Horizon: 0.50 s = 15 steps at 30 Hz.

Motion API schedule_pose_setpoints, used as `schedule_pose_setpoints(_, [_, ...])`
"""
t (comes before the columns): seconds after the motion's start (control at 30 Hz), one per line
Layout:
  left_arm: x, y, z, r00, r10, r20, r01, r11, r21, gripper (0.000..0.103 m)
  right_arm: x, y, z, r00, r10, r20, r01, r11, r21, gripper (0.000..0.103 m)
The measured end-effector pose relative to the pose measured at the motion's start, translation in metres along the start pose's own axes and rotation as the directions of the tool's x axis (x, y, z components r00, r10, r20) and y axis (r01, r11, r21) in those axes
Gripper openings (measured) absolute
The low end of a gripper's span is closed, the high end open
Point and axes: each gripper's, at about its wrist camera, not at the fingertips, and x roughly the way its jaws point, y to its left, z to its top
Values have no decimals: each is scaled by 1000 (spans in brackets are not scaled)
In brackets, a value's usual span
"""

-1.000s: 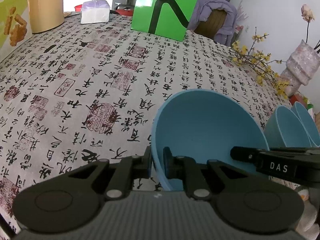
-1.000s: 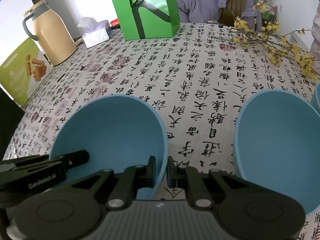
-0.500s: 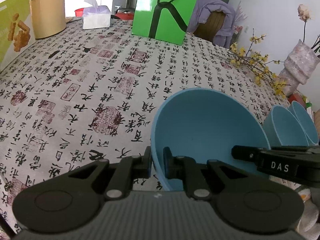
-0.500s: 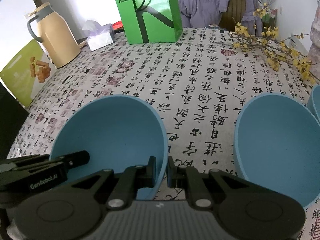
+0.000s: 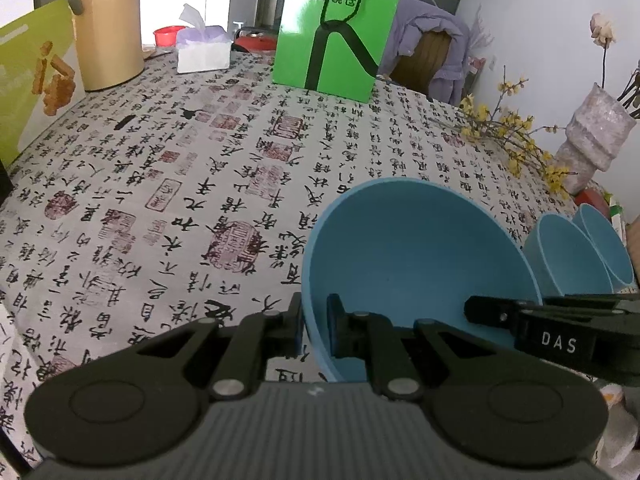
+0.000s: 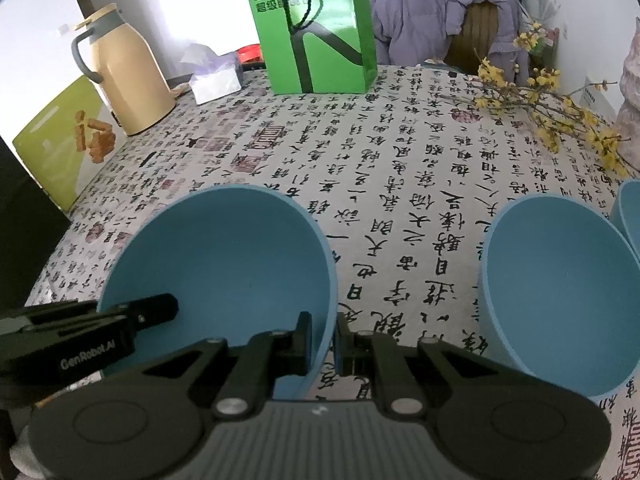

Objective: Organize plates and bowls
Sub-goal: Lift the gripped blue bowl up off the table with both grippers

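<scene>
Between both grippers: big blue bowl (image 5: 408, 264), left gripper (image 5: 314, 328) clamped on left rim, right gripper (image 6: 323, 340) clamped on right rim. Second bowl (image 6: 556, 296) sits right, nearer right hand.

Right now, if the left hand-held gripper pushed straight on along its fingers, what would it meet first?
Already clamped on the big blue bowl, the left hand-held gripper would probably reach the calligraphy tablecloth next; depth is unclear.

Held bowl (image 6: 224, 264) left of 2nd bowl (image 6: 560, 300); bag (image 6: 316, 28) behind, on tablecloth (image 6: 400, 160).
</scene>
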Motion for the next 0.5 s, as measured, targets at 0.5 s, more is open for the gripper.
schedule_pose_setpoints(0.5, [-27, 14, -5, 999, 8, 34, -8, 1000, 3, 12, -17, 23, -3, 1000, 7, 21, -6, 1000, -28, 10])
